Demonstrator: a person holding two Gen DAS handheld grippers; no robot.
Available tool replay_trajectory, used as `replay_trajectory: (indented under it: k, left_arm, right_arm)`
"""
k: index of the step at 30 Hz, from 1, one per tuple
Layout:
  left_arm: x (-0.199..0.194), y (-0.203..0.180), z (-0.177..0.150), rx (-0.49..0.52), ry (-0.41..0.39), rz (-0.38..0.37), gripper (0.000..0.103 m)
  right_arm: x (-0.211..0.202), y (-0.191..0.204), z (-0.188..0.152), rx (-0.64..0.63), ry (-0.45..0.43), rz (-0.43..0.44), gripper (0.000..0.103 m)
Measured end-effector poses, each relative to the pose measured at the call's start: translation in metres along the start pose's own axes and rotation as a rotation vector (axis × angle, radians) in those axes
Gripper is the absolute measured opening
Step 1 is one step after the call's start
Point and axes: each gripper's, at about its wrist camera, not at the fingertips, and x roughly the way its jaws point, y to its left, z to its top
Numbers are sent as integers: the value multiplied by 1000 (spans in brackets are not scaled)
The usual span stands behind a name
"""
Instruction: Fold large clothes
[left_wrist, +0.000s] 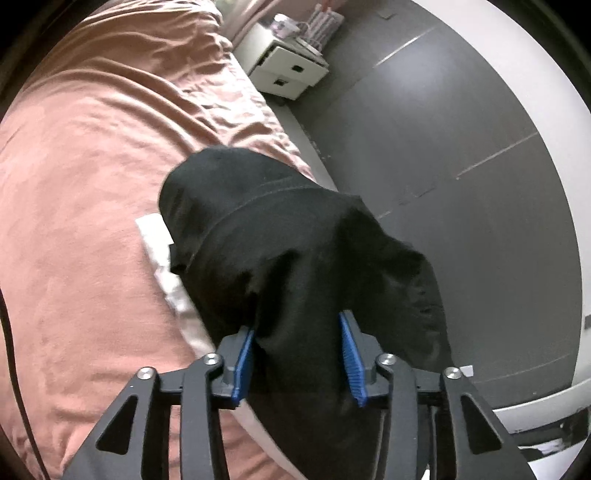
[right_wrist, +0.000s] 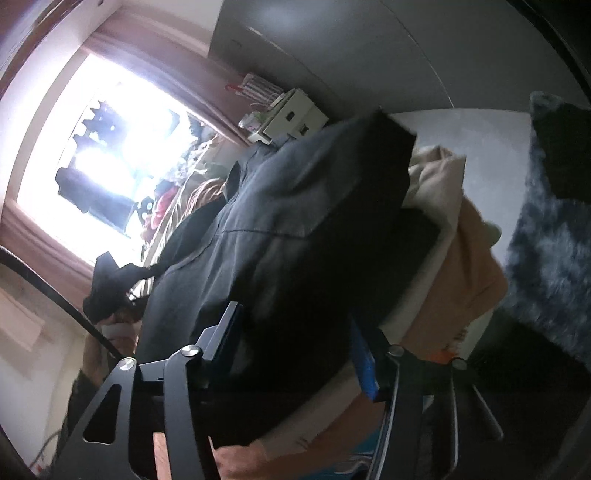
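Observation:
A black garment (left_wrist: 280, 229) is lifted over the edge of a bed with a pink cover (left_wrist: 92, 166), and its far part rests on the bed. My left gripper (left_wrist: 297, 363) has a thick fold of it packed between the blue pads (left_wrist: 243, 365), which press on the cloth from both sides. In the right wrist view the same dark garment (right_wrist: 295, 206) spreads away toward the window. My right gripper (right_wrist: 295, 354) holds a bunched part of it, and the cloth fills the gap between its fingers. The rest of the garment hangs out of sight below.
A white cloth (left_wrist: 155, 236) lies on the bed beside the garment. A white nightstand (left_wrist: 284, 70) stands on the grey floor (left_wrist: 443, 129). Beige and orange clothes (right_wrist: 454, 266) are piled to the right, with a fluffy grey rug (right_wrist: 546, 229) beyond. A bright window (right_wrist: 110, 155) is at the left.

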Motion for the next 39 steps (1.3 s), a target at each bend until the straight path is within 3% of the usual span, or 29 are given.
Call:
replay_trajectory:
  k: [3,8,14,22,26,28,30,31,33,37,39]
  left_arm:
    - [-9,6,-8,11,-7,29,57]
    - [-35,9,-16,45,-28,74,58]
    - [-69,13,-27,50,-51,104,58]
    - [-121,19,-62,69,-70,123,58]
    - [-154,22,-84,97,-88,142,58]
    - [-173,20,-93,125,-111,153,63]
    - [-189,19,-103,139,-135,152,81]
    - [-195,18,-107,143,-147,149,84]
    - [-211,15,-119,159,-169,143,89]
    - [-244,3,-146,223,-205,159,95]
    - [-263,-5,-161,269,-246,184,101]
  right_arm:
    - [1,4,2,-19,-30,-26,48]
    - [-12,-4,19,-38,-113,-145,48]
    - [-30,-27,50,-8,-133,-253,48]
    - [-27,-29,90,-14,-56,-253,48]
    - [-42,-10,83,-32,-59,-240,48]
    - [-52,6,72,-88,-60,-235,48]
    - [-60,20,61,-131,-56,-244,48]
    - [-64,28,55,-149,-50,-249,48]
    - [-69,38,45,-176,-47,-256,55]
    - [-88,63,25,-227,-54,-261,80]
    - [-97,75,11,-263,-82,-293,83]
